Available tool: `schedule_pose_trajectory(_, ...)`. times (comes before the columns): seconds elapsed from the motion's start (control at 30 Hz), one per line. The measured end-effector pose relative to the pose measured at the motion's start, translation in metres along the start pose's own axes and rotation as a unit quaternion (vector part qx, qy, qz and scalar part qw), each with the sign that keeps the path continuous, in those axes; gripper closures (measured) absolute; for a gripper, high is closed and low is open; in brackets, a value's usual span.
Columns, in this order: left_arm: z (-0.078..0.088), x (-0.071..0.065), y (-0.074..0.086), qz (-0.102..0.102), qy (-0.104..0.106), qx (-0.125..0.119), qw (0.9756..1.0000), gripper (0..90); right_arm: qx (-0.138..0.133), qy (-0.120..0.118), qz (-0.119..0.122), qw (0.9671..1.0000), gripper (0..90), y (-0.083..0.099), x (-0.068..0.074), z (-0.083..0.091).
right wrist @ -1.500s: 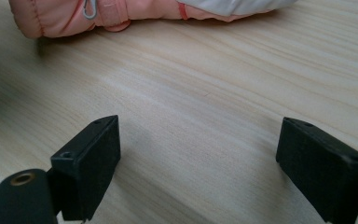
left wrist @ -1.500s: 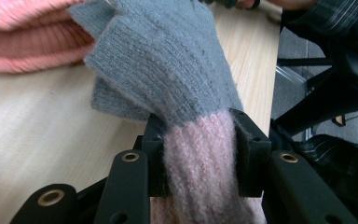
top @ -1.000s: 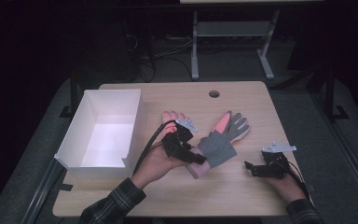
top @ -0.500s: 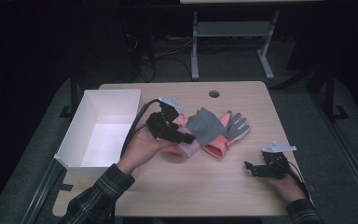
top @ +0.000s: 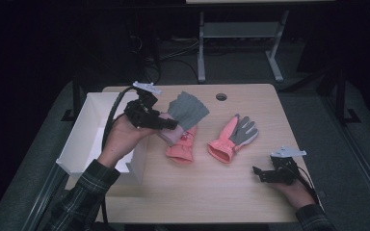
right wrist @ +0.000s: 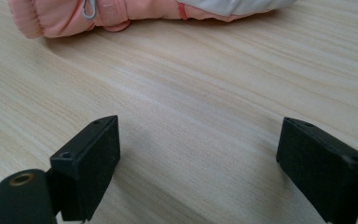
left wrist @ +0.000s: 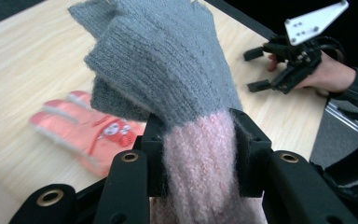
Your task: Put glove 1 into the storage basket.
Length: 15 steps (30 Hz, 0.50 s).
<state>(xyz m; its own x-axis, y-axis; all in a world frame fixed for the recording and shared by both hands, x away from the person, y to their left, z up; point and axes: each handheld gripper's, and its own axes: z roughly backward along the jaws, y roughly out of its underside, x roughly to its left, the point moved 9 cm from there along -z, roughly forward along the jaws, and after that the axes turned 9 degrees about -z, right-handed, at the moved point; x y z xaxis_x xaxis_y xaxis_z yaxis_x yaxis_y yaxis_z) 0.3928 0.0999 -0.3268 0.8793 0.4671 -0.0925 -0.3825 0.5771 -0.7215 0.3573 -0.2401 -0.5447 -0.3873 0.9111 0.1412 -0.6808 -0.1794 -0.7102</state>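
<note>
Left gripper view: your left claw [left wrist: 193, 149] is clamped on the pink cuff of a knit glove [left wrist: 168, 70], one jaw on each side of the cuff, with the grey hand part of the glove rising straight out ahead of the jaws and flopping slightly over. From the high view, that same left claw [top: 169, 126] is held up off the counter [top: 212, 202], at its far left part, just right of the white box [top: 77, 144], and the knit glove [top: 188, 110] fans out to the right of the jaws, clear of the surface.

Directly below the lifted glove, a pink padded glove [top: 180, 149] lies flat on the counter. In the left gripper view it sits beneath and to the left of the jaws [left wrist: 88, 130]. A second pink glove with a grey palm [top: 233, 137] lies to the right of it, near the middle of the counter, apart from the first.

Your right claw [top: 261, 174] rests low at the near right of the counter, jaws spread wide with nothing between them. In the right gripper view [right wrist: 198, 163] there is bare wood between the jaws and the cuff of the grey-palmed glove [right wrist: 98, 14] lies well ahead.
</note>
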Motion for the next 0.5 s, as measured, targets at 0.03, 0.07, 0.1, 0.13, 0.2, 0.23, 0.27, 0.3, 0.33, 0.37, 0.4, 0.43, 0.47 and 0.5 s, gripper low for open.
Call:
schedule_pose_trajectory(0.03,0.003,0.004,0.002,0.006,-0.007,-0.004,1.0,62.4,0.0,0.001,0.0,1.0,12.4,0.0,0.0,0.0)
schedule_pose_trajectory(0.07,0.006,0.006,0.003,0.009,-0.009,-0.004,0.9999,62.4,0.001,0.002,0.0,1.0,12.1,0.0,0.0,0.0)
schedule_pose_trajectory(0.1,0.011,0.011,0.006,0.016,-0.017,-0.007,0.9997,62.4,0.001,0.002,0.0,1.0,11.7,0.0,0.0,0.0)
schedule_pose_trajectory(0.13,0.015,0.015,0.009,0.018,-0.023,-0.007,0.9996,62.4,0.002,0.003,-0.001,1.0,11.3,0.0,0.0,-0.001)
schedule_pose_trajectory(0.2,0.023,0.022,0.013,0.026,-0.032,-0.012,0.9991,62.4,0.002,0.004,-0.004,1.0,11.1,0.0,0.0,-0.001)
schedule_pose_trajectory(0.23,0.027,0.025,0.014,0.033,-0.037,-0.017,0.9987,62.4,0.002,0.004,-0.004,1.0,11.1,0.0,0.0,-0.001)
schedule_pose_trajectory(0.27,0.032,0.029,0.017,0.036,-0.044,-0.019,0.9982,62.4,0.002,0.004,-0.004,1.0,11.1,0.0,0.0,-0.001)
schedule_pose_trajectory(0.3,0.035,0.032,0.019,0.038,-0.049,-0.02,0.9979,62.4,0.002,0.004,-0.003,1.0,11.1,0.0,0.0,-0.001)
schedule_pose_trajectory(0.33,0.04,0.036,0.021,0.04,-0.055,-0.022,0.9975,62.4,0.002,0.004,-0.003,1.0,11.1,0.0,0.0,-0.001)
schedule_pose_trajectory(0.37,0.044,0.039,0.024,0.045,-0.059,-0.023,0.997,62.4,0.002,0.004,-0.003,1.0,11.1,0.0,0.0,-0.001)
schedule_pose_trajectory(0.4,0.047,0.041,0.025,0.048,-0.063,-0.025,0.9965,62.4,0.002,0.004,-0.003,1.0,11.1,0.0,0.0,-0.001)
schedule_pose_trajectory(0.43,0.052,0.045,0.028,0.051,-0.07,-0.027,0.9959,62.4,0.002,0.004,-0.004,1.0,11.1,0.0,0.0,-0.001)
schedule_pose_trajectory(0.47,0.056,0.048,0.031,0.056,-0.076,-0.028,0.9952,62.4,0.002,0.004,-0.004,1.0,11.1,0.0,0.0,-0.001)
schedule_pose_trajectory(0.5,0.06,0.052,0.033,0.059,-0.083,-0.03,0.9943,62.4,0.002,0.004,-0.004,1.0,11.1,0.0,0.0,-0.001)
